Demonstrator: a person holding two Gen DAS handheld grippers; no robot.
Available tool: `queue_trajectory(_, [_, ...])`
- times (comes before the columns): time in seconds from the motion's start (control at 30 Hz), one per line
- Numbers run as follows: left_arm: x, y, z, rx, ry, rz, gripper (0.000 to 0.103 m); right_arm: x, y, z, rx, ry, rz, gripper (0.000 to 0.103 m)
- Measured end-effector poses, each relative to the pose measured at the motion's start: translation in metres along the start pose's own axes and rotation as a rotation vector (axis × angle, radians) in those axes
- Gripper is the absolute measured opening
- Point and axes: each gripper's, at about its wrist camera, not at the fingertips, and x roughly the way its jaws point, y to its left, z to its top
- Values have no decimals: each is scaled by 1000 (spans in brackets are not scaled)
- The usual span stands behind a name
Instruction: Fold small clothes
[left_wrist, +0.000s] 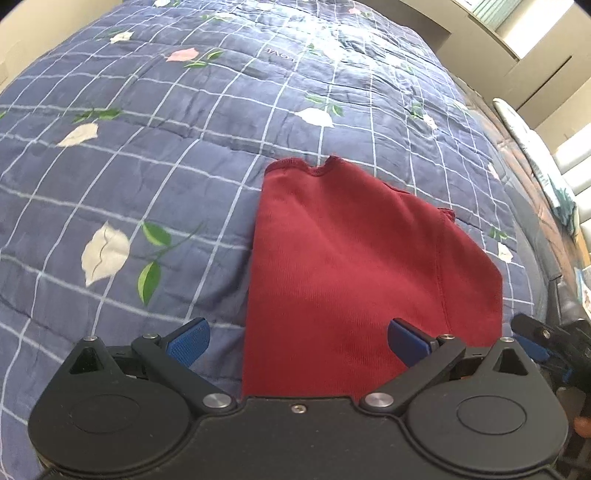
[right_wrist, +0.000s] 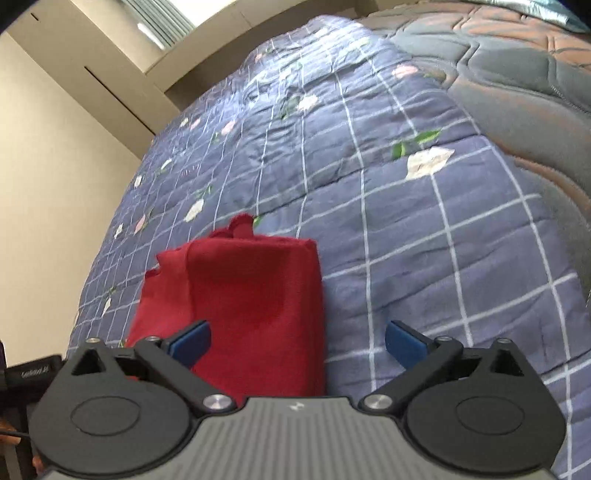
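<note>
Right now I see the red garment (left_wrist: 343, 266) lying folded on the bed, on a blue quilt (left_wrist: 147, 177) with a white grid and printed flowers. Through the left wrist camera my left tongs (left_wrist: 299, 341) stand wide apart with nothing clamped; the left blue pad (left_wrist: 188, 341) sits over bare quilt and the other pad over the red cloth, so the garment's left edge runs up between them. Whether the pads touch the fabric I cannot tell. This view also gives me the wavy stitched hem at the garment's far end, a seam running down its right part, and, at the lower right edge, a bit of my right tongs (left_wrist: 532, 332).

Through the right wrist camera the right tongs (right_wrist: 297, 343) are equally wide apart and empty. One pad is over the red cloth (right_wrist: 251, 295) and the other over quilt, with the garment's straight right fold edge between them. Only this view shows the brown and grey padded cover (right_wrist: 517, 74) beyond the quilt's far edge, and the cream wall (right_wrist: 55, 166) on the left. Its picture is slightly blurred.
</note>
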Motion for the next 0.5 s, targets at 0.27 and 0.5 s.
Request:
queue_trajectory(0.27, [11, -8, 4, 28, 7, 29, 102, 17, 8, 0, -20, 36, 13, 103])
queue_trajectory(0.5, [18, -5, 8, 19, 16, 15, 102, 32, 11, 6, -25, 69, 50, 103])
